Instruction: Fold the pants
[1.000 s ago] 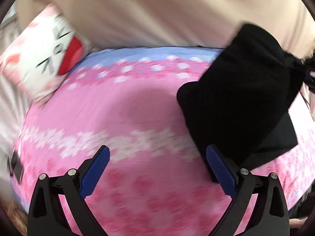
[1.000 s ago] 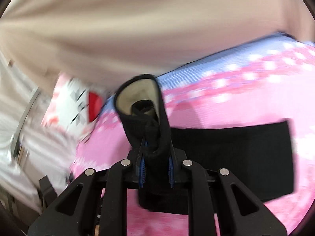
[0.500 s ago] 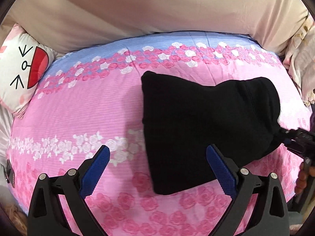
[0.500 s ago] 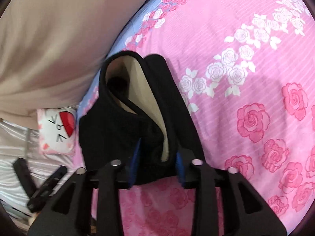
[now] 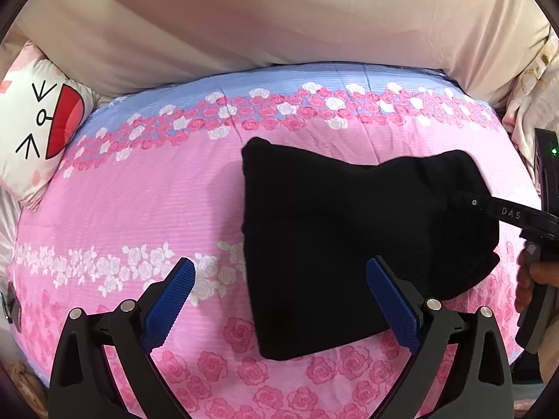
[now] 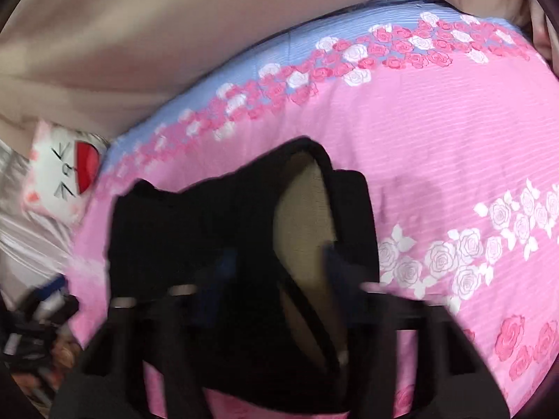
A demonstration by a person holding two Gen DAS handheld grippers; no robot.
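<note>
The pink rose-print bedspread (image 5: 139,202) covers the bed, its blue band running along the far edge under a beige curtain (image 5: 279,17). Open spread lies left of and beyond the garment. The black pants (image 5: 342,237), folded into a compact bundle, rest right of centre, the near edge close to the bed's front. A cartoon pillow (image 5: 38,129) sits at the far-left corner. The left gripper (image 5: 279,300) hovers released, jaws wide, empty. The right gripper (image 6: 276,276) is motion-blurred, its blue pads apart astride the waistband; the grip cannot be confirmed.
</note>
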